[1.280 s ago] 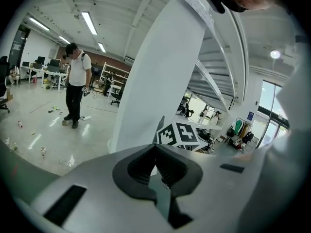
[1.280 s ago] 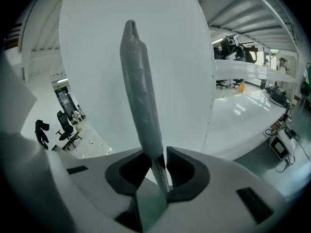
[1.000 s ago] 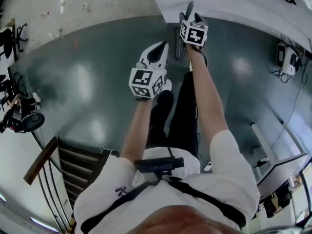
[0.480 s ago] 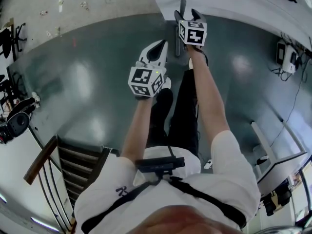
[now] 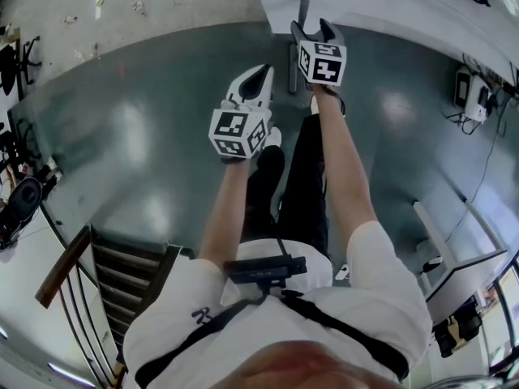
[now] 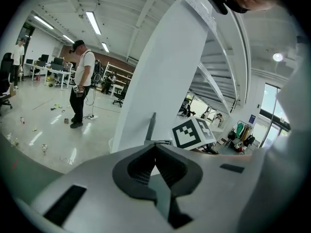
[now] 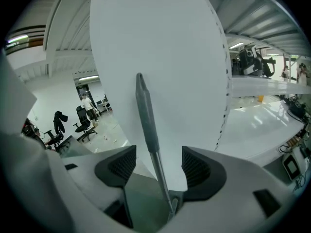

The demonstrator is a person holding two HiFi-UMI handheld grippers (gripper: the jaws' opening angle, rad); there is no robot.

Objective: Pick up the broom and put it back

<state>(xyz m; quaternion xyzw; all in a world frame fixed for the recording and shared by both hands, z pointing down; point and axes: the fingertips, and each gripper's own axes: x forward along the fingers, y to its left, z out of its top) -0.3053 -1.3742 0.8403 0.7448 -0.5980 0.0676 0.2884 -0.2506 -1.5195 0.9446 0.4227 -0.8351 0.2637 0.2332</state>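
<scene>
The broom's grey handle (image 7: 146,115) stands nearly upright against a white pillar (image 7: 160,42). My right gripper (image 7: 158,166) is open around it: the handle runs up between the two dark pads and touches neither. Its jaws have just spread wider. In the head view the right gripper (image 5: 313,29) sits at the top centre with the handle (image 5: 303,8) rising past its fingertips. My left gripper (image 5: 261,73) hangs lower and to the left, shut on nothing. The left gripper view (image 6: 156,171) shows the handle (image 6: 151,127) and the right gripper's marker cube (image 6: 193,132) ahead.
A stair railing (image 5: 105,274) lies at the lower left of the grey-green floor (image 5: 138,136). Cables and a small device (image 5: 470,91) sit at the right, a white stand (image 5: 454,258) below them. A person (image 6: 80,84) stands far off; office chairs (image 7: 85,120) are beyond the pillar.
The right gripper's jaws came off the broom handle and the gripper lifted slightly. The handle's top swung left and now stands straighter against the pillar. The left gripper stayed put.
</scene>
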